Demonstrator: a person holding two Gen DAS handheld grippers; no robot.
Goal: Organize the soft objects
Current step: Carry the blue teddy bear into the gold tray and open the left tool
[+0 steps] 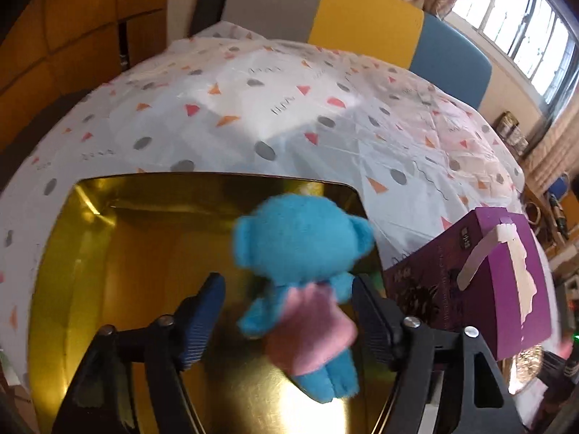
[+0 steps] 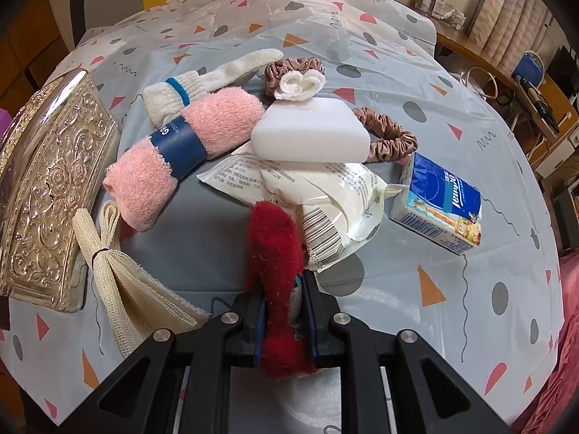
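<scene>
Left wrist view: my left gripper (image 1: 286,311) stands wide apart over the gold tin (image 1: 90,253), which sits on the worktop (image 1: 253,108) under its patterned cloth. The blue plush bear (image 1: 304,282) in its pink dress lies between the fingers, blurred. The left pad is clear of it. The right pad sits just beside the bear's arm, and I cannot tell if it touches. The bear shows against the tin's shiny floor, towards its right side. Just right of the tin stands a purple box (image 1: 506,289).

In the right wrist view my right gripper (image 2: 284,311) is clamped tight on a red fuzzy sock (image 2: 275,253), whose end sticks up past the fingertips. Beyond the sock lie a cream packet (image 2: 325,195), a white sponge block (image 2: 311,130), a pink sock with a blue band (image 2: 181,144), a white sock (image 2: 202,79), two brown scrunchies (image 2: 391,141) and a blue tissue pack (image 2: 445,202). Left of the sock sit an embossed lid (image 2: 50,181) and a mesh bag (image 2: 119,282).
</scene>
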